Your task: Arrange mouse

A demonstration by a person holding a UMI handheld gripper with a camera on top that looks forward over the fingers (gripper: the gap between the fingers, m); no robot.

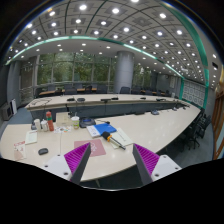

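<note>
Tongs (pixel 111 155) stand spread wide over the near edge of a long pale table (pixel 150 128). The two fingers are well apart and nothing is between them. Each finger carries one magenta pad: the left pad (pixel 77 158) and the right pad (pixel 146 158), two in all.

This one view looks forward along the fingers into a large meeting room. Several containers stand in a small cluster on the table, beyond and to the left of the left finger. One is a reddish bottle (pixel 45 122), with what seems to be a second bottle close beside it. A pale cup (pixel 74 122) stands a little to their right. What any of them holds cannot be made out.

A small dark object (pixel 43 152), probably the mouse, lies to the left of the left finger near the table's front edge. It is too small to be sure of. It lies apart from both fingers and rests on the table.

Just ahead of the fingers lie a blue flat item (pixel 103 129) and a pink sheet (pixel 97 148), the sheet nearer the left pad.

Beyond the right finger, bare tabletop runs away to the right as far as the table's curved edge. A second long table (pixel 100 100) stands farther back, with dark chairs along it.
</note>
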